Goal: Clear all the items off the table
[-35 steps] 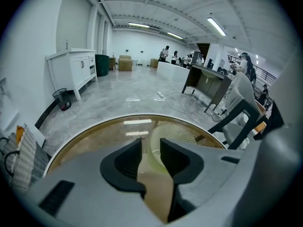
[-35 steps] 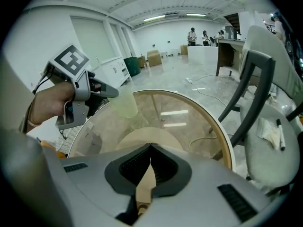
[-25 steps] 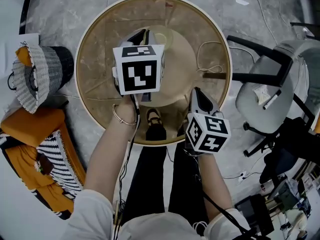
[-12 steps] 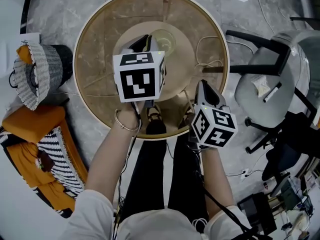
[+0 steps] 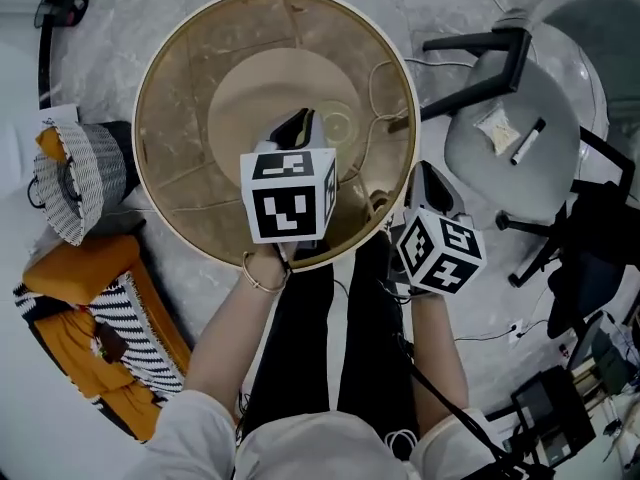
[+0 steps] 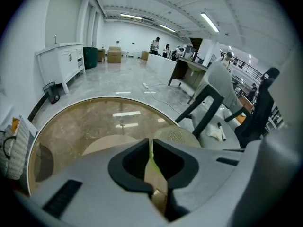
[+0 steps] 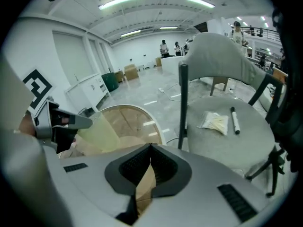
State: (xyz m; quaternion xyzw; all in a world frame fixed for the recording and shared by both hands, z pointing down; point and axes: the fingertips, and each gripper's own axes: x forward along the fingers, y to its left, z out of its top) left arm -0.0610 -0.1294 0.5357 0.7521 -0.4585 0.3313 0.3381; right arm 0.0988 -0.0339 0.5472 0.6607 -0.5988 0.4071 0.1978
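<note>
Round amber-tinted glass table (image 5: 180,88) with a cream rim; a round beige pedestal base (image 5: 250,88) shows through the top. Right of the table: round grey chair seat (image 5: 480,183) carrying a black marker pen (image 5: 527,141) and a small clear plastic packet (image 5: 497,128). Left of the table, on the grey marble floor (image 5: 160,8): black-and-white woven basket (image 5: 80,183) and orange cushion (image 5: 75,268).

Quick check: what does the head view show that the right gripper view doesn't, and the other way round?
Head view only: the basket and orange cloth on the floor beside the table. Right gripper view only: a white cabinet, ceiling lights and people at a far counter. Both: the table, the chair with a pen and a packet on its seat, and the left gripper shut on a thin translucent piece.
</note>
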